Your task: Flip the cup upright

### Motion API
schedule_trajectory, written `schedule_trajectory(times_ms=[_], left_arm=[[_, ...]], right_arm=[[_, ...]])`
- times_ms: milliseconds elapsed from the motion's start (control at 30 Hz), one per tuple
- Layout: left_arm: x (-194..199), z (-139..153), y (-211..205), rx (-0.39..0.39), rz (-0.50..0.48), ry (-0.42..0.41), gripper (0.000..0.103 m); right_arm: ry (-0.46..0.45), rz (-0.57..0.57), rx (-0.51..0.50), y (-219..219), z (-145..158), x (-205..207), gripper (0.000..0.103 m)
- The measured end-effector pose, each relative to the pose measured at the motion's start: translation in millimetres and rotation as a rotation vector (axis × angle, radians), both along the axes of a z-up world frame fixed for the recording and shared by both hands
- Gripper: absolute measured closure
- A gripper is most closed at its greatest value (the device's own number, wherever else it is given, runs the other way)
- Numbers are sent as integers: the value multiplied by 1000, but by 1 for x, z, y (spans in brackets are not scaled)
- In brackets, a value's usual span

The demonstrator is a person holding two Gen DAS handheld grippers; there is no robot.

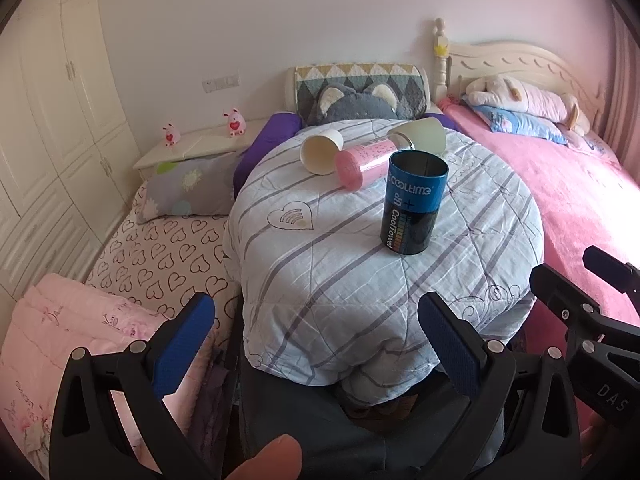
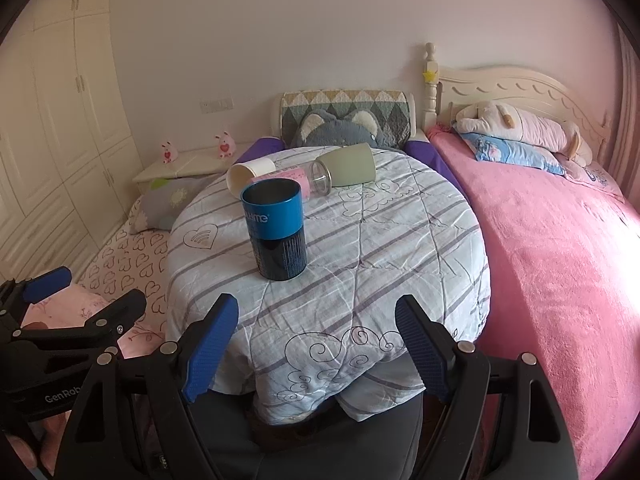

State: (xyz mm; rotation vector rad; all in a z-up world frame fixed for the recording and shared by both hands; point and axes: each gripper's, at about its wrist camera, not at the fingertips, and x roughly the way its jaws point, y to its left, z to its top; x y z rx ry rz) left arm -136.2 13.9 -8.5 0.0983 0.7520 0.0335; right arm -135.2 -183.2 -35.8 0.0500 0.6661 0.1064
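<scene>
A blue and black tin cup (image 1: 414, 204) (image 2: 276, 230) stands upright, mouth up, on the round cloth-covered table (image 1: 340, 280) (image 2: 380, 264). Behind it lie on their sides a cream cup (image 1: 320, 151) (image 2: 250, 176), a pink cup with a clear end (image 1: 362, 163) (image 2: 304, 178), and a grey-green cup (image 1: 424, 135) (image 2: 350, 165). My left gripper (image 1: 316, 332) is open and empty, at the table's near edge. My right gripper (image 2: 316, 338) is open and empty, also at the near edge; it also shows in the left wrist view (image 1: 580, 292).
A heart-print bed (image 1: 160, 248) lies left of the table, with a folded pink quilt (image 1: 72, 332). A pink-blanket bed (image 2: 560, 248) lies right. A grey plush (image 1: 356, 104) and headboard sit behind the table. A nightstand (image 1: 200, 144) stands at the back left.
</scene>
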Motion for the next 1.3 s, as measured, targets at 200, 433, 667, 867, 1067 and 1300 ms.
schedule_trajectory(times_ms=[200,433,667,867,1067,1300], left_arm=[[-2,1,-7,13,-11,-3,0],[-2,1,-12,15,-11,7,0],[-2,0,-12,15,-13,6,0],[-1,0,-13,13,-17,8,0],[-1,0,-14,12,-17,9,0],[0,-2,-15,-5,-27,15,0]], right_arm=[[-1,-8,10,-5,0,-3,21],[2,-13,12,-8,-1,-2,21],[7,-11,19,-9,-2,-2,21],[7,-14,22,-10,-4,-1,21],[6,-12,24,-10,-5,-2,21],[5,-13,26,-10,-5,-1,21]])
